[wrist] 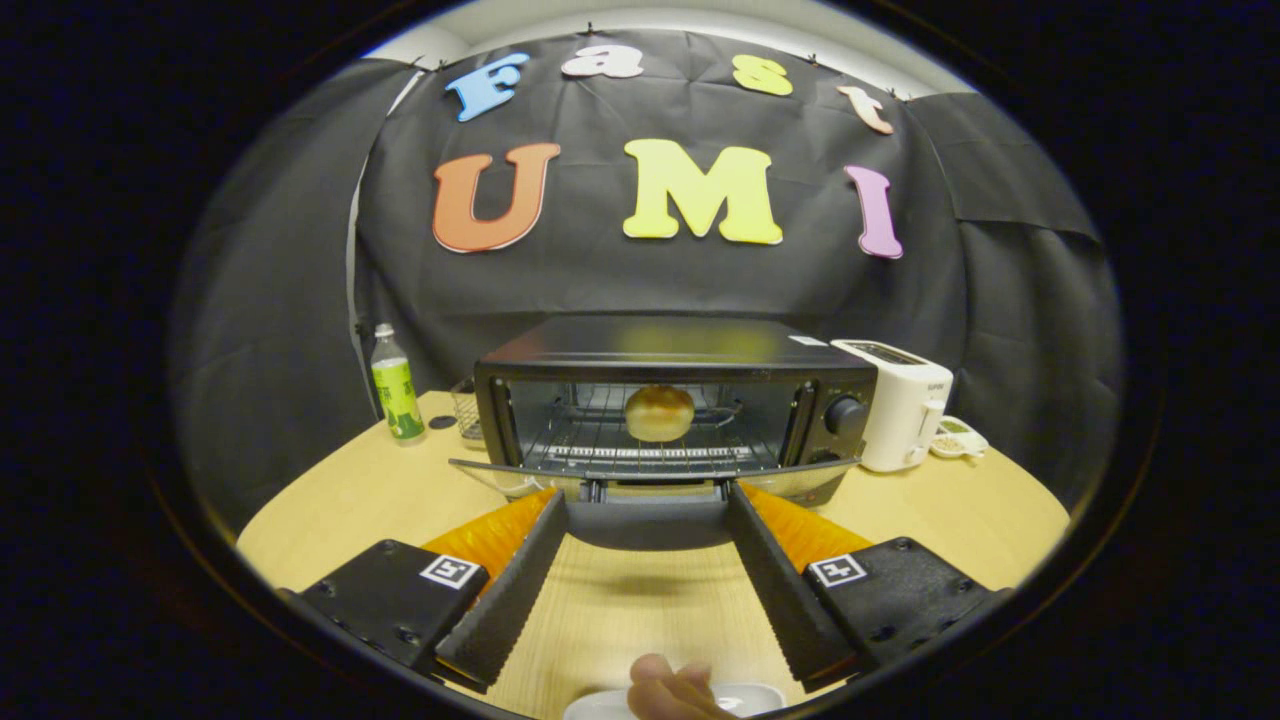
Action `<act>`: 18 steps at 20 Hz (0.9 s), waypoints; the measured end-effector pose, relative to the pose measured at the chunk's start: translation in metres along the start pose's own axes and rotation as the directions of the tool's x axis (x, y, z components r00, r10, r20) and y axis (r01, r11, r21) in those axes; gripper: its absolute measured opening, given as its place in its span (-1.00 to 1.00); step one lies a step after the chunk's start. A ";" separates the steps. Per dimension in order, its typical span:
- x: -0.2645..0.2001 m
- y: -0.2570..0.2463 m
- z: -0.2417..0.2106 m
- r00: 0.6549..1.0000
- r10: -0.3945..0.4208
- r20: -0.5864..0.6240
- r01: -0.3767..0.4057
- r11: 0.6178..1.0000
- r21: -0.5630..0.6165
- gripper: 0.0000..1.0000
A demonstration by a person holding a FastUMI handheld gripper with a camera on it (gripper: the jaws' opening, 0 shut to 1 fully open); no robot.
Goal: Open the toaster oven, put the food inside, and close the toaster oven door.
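The black toaster oven (680, 345) stands at the back of the wooden table with its glass door (500, 475) folded down flat. A round golden bun (659, 413) sits on the wire rack inside. My gripper (648, 500) is open, its two black fingers spread wide. Their tips reach the door's front edge, and the dark door handle (650, 522) lies between them. The pads (520, 580) do not press on it.
A white pop-up toaster (900, 405) stands right of the oven, with a small dish (960, 438) beyond it. A green bottle (397, 385) and a wire basket (462, 405) are to the oven's left. A hand (665, 690) and a white plate (750, 698) show beneath the fingers.
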State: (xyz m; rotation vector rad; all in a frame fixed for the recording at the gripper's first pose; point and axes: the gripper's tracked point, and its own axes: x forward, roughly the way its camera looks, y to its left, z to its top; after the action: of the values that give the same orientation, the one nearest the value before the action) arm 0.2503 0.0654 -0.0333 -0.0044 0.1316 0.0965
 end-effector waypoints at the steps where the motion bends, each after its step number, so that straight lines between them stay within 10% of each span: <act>1: 0.003 0.000 0.006 1.000 0.008 0.009 -0.008 1.000 0.011 1.00; 18: -0.054 -0.029 0.076 0.995 -0.026 0.095 0.022 0.999 0.040 1.00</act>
State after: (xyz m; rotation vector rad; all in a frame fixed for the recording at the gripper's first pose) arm 0.2095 0.0321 0.0492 0.0371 0.0377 0.0698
